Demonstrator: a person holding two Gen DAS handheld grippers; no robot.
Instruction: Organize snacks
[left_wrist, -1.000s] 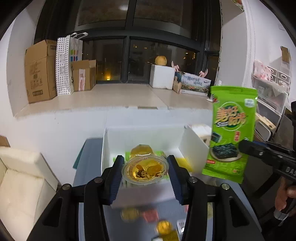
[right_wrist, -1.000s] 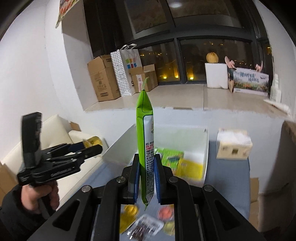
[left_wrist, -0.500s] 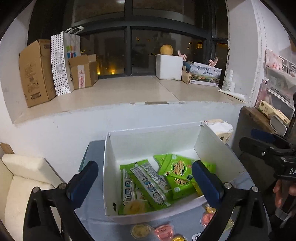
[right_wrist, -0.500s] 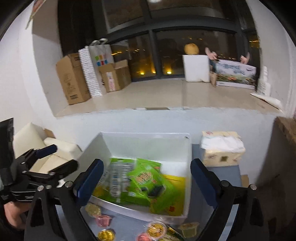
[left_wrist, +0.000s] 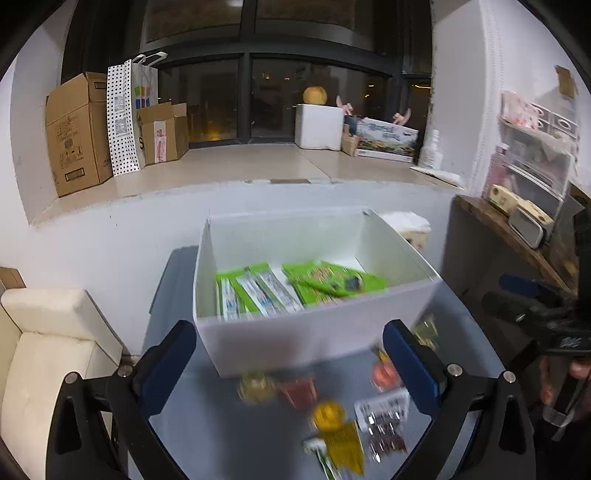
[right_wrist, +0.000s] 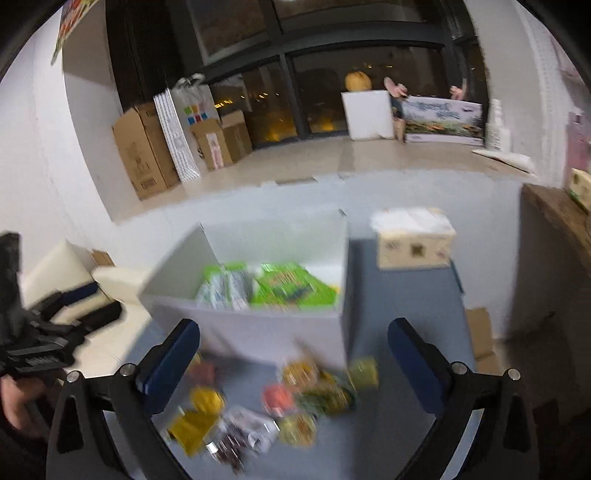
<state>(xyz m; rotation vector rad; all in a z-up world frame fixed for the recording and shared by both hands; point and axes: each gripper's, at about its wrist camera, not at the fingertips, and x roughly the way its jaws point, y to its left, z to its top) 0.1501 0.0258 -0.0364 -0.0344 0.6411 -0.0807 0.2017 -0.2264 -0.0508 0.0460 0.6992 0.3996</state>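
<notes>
**Both claws wide over the loose snacks, box part filled**

The left gripper (left_wrist: 290, 363) has its jaws spread wide with nothing between the blue pads; through the gap show the near wall of the white box (left_wrist: 295, 332) and the loose snacks (left_wrist: 332, 413) on the grey table (left_wrist: 207, 424). The right gripper (right_wrist: 291, 365) is opening, the last of the way, and it too is empty, hanging above the same scatter (right_wrist: 258, 413).

The box sits at the table's far end, close to the pale wall under the window ledge. Inside lie green packets (left_wrist: 291, 288), flat and overlapping, toward the near wall; the far part of the floor is bare. Its walls stand well above the packets.

The loose pieces, small round cups in yellow and red, a yellow sachet and a clear-and-dark pouch, lie bunched in front of the box, some touching its near wall. They are blurred, so no count.

To the right of the box in the right wrist view stands a tissue box (right_wrist: 413, 243), with a strip of bare table between. A cream sofa (left_wrist: 44, 332) lies off the table's left edge, a wooden shelf (left_wrist: 517, 236) off its right.
</notes>
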